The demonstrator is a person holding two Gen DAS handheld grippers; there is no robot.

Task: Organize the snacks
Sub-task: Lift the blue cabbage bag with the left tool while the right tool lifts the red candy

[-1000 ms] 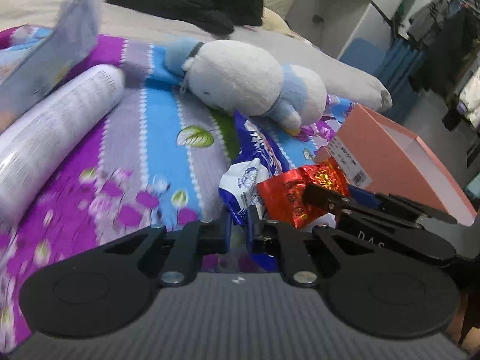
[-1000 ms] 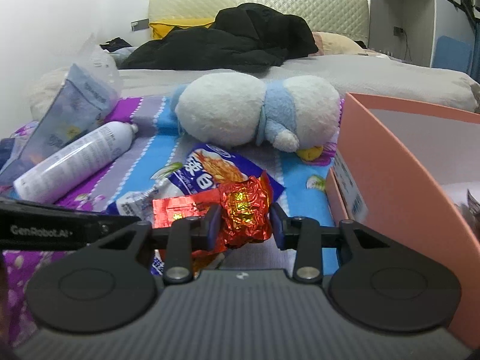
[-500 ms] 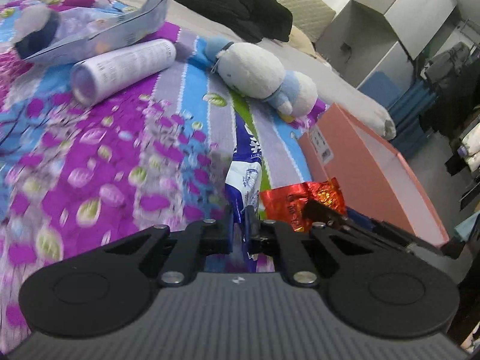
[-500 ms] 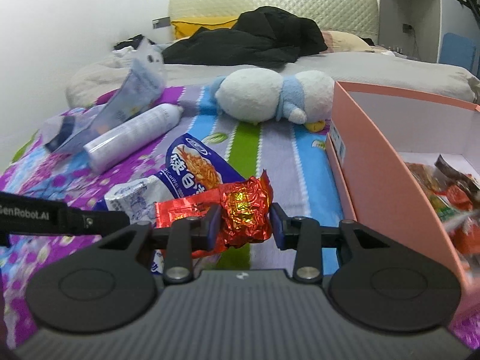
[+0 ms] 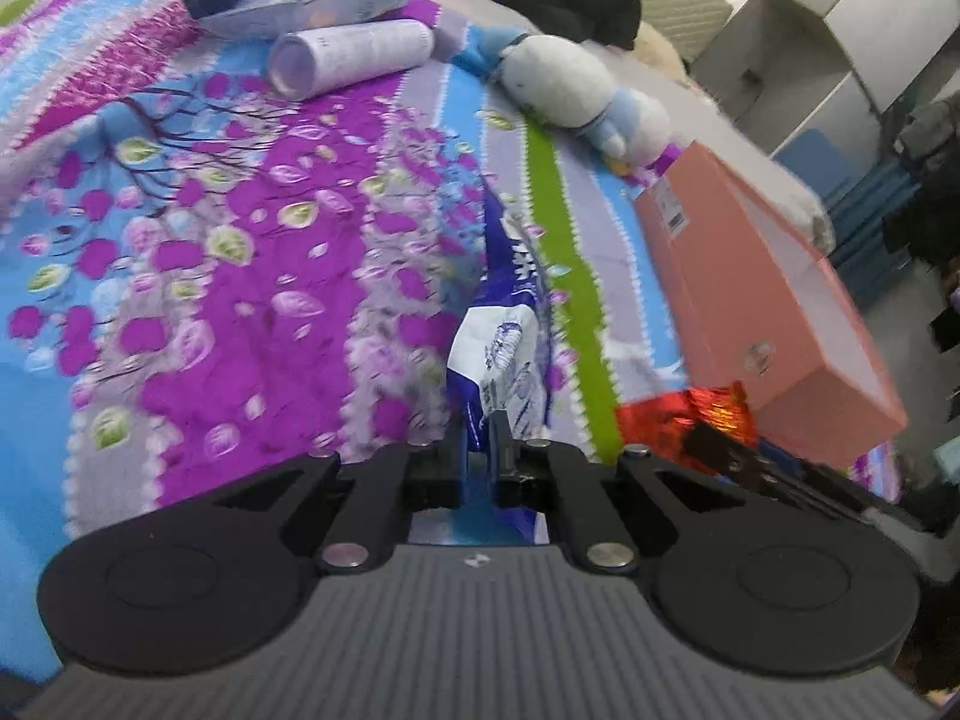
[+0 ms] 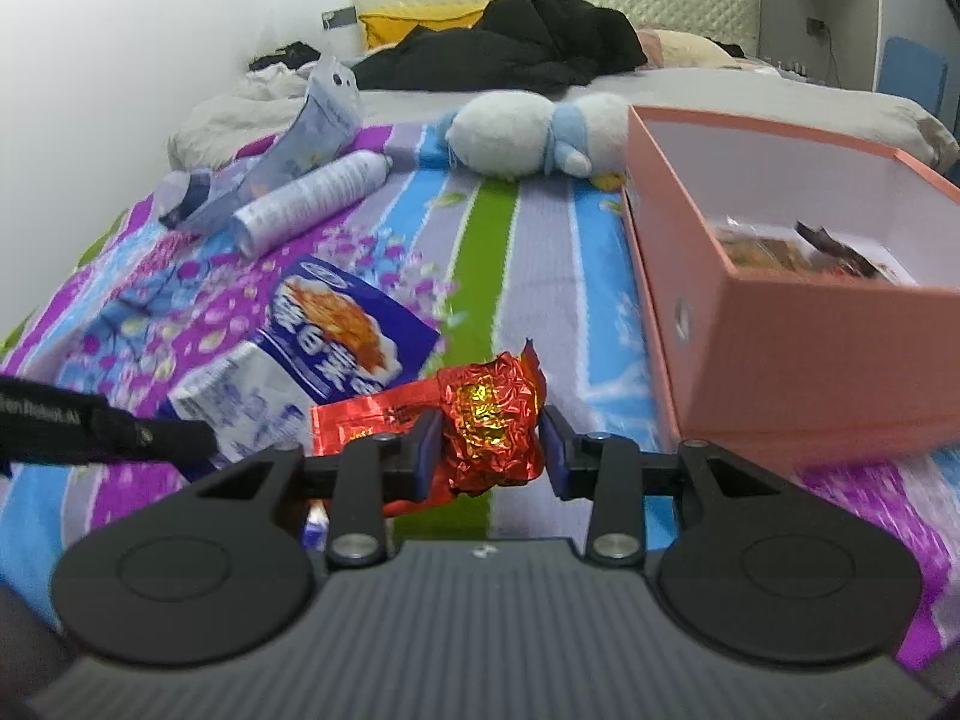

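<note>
Both packets had come back from the plush (image 6: 528, 131), the left hand-held gripper (image 5: 478, 450) pinching the blue bag (image 5: 498, 348), the right hand-held gripper (image 6: 491, 450) clamping the red wrapper (image 6: 489, 420) nearer the box (image 6: 810, 360).

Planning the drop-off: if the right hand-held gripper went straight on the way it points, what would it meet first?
Probably the striped bedspread, just left of the pink box. The right hand-held gripper holds the red foil snack clear of the box, though depth is unclear.

left gripper (image 5: 477, 450) low centre of frame, angled downward, jaws nearly together, pinching blue-white packet (image 5: 498, 354). right gripper (image 6: 489, 450) low centre, jaws part-way apart, clamping red foil packet (image 6: 486, 420).
</note>
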